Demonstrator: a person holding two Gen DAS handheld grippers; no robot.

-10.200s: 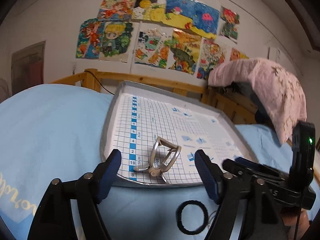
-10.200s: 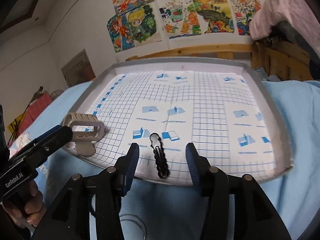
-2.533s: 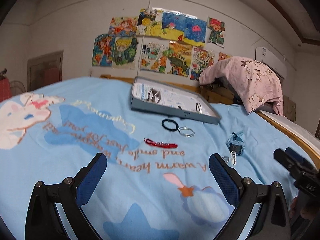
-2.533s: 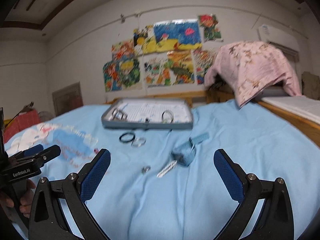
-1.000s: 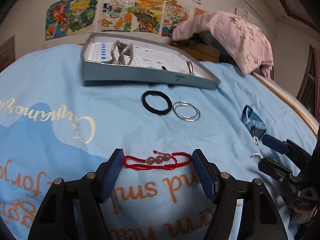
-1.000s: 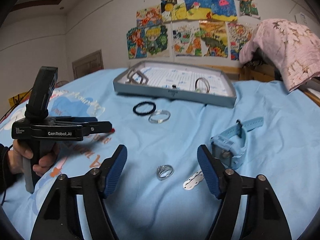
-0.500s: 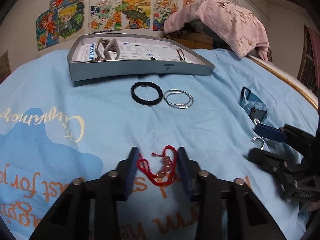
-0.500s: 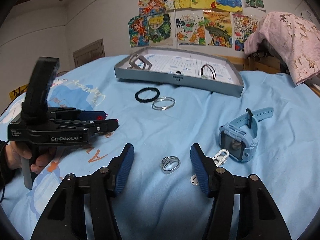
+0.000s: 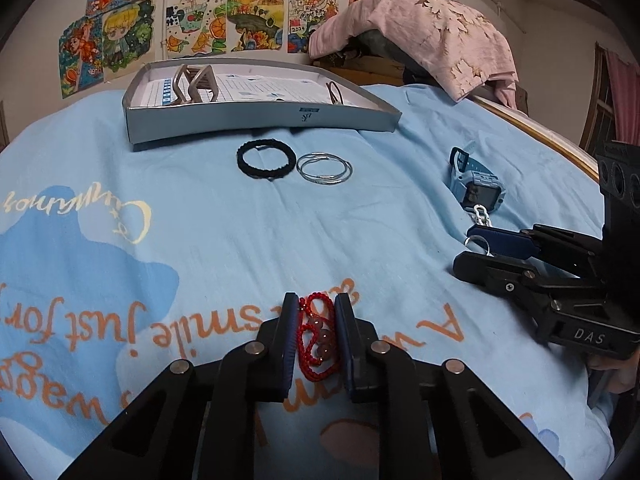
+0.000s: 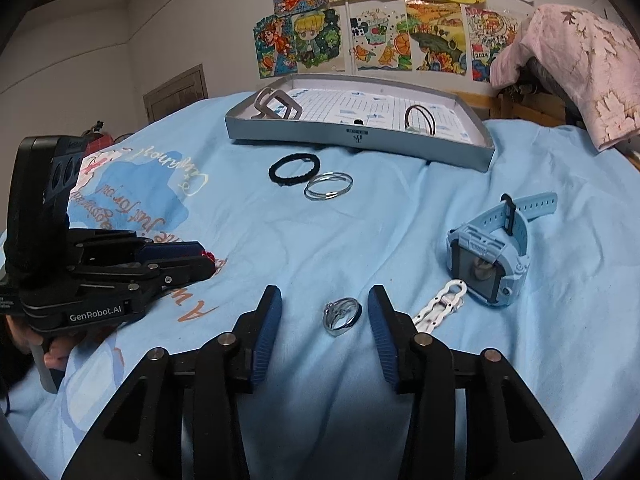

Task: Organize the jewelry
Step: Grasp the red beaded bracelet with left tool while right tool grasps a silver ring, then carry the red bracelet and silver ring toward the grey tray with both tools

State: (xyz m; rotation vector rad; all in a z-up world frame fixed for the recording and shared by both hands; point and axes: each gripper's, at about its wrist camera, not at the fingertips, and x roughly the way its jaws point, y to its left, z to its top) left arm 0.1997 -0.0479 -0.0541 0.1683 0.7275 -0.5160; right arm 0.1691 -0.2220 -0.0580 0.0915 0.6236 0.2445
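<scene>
My left gripper [image 9: 316,312] is shut on a red beaded string bracelet [image 9: 318,338], bunched between its blue pads on the blue bedsheet. My right gripper [image 10: 324,306] is open, its pads either side of a small silver ring [image 10: 341,314] lying on the sheet. A grey tray [image 9: 260,118] stands farther back and holds a beige hair claw [image 9: 196,82] and a thin brown loop [image 10: 420,118]. A black hair tie [image 9: 266,158] and silver bangles [image 9: 325,168] lie in front of the tray.
A light blue watch [image 10: 492,256] and a white clip [image 10: 440,306] lie right of the ring. A pink cloth [image 9: 420,36] drapes over the wooden bed rail at the back right. Cartoon posters cover the wall.
My left gripper has closed on the red bracelet and squeezed it into a bunch. My right gripper has moved down over the silver ring and narrowed around it.
</scene>
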